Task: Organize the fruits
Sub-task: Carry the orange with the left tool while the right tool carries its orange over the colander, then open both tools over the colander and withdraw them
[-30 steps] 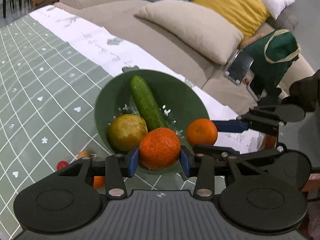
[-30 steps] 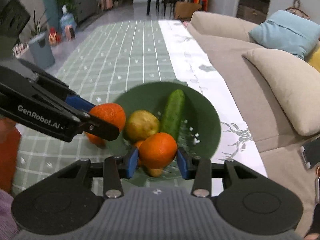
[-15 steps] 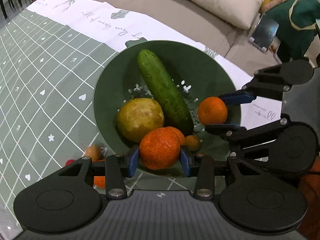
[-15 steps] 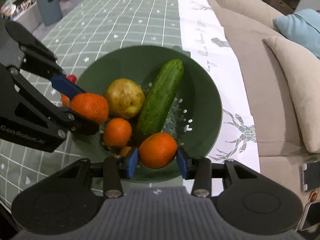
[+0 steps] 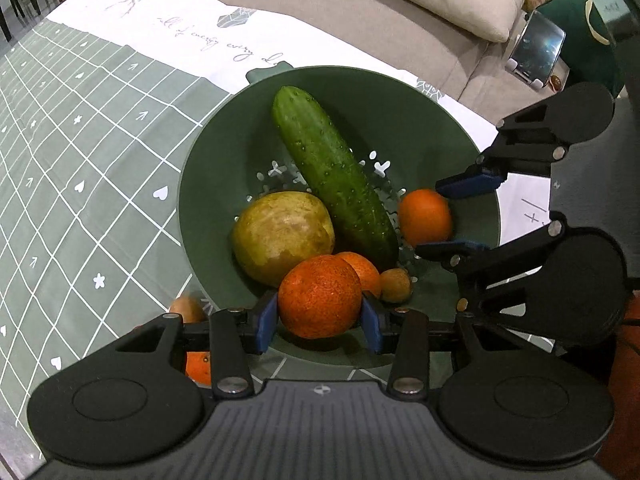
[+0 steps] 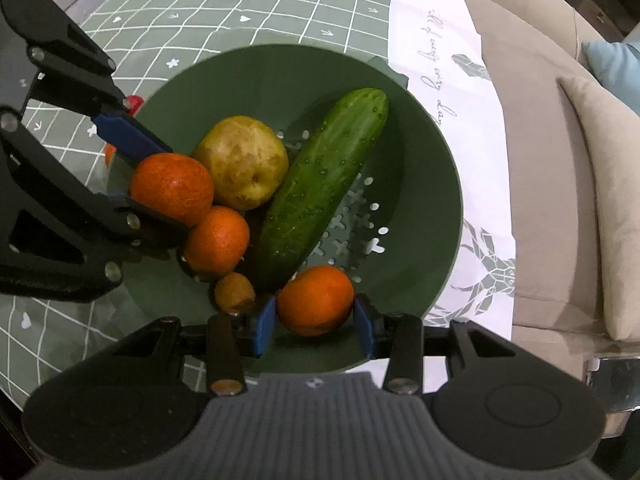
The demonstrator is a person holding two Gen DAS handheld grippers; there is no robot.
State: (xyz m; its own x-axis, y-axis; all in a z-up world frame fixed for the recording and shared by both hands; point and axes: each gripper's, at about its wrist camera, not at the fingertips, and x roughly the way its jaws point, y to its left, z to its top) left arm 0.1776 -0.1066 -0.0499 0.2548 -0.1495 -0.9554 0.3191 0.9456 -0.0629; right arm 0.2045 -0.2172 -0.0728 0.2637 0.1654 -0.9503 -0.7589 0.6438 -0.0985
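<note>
Green checked tablecloth (image 5: 80, 152) fills the left of the left-wrist view, a beige sofa (image 5: 360, 20) across the top; the green colander bowl (image 5: 400, 96) sits centre, holding a cucumber (image 5: 332, 172) and a pear (image 5: 282, 236); the left gripper (image 5: 320, 316), low centre, has just been opening, its pads slightly clear of a rough orange (image 5: 320, 296).

Right-wrist view: bowl centre; the right gripper (image 6: 314, 320) clamps a smooth orange (image 6: 316, 300) at lower centre, over the bowl's near side.

orange fruit (image 5: 198, 368) outside the bowl (image 5: 440, 120) sits half-hidden behind the hand-held gripper (image 5: 320, 322).
</note>
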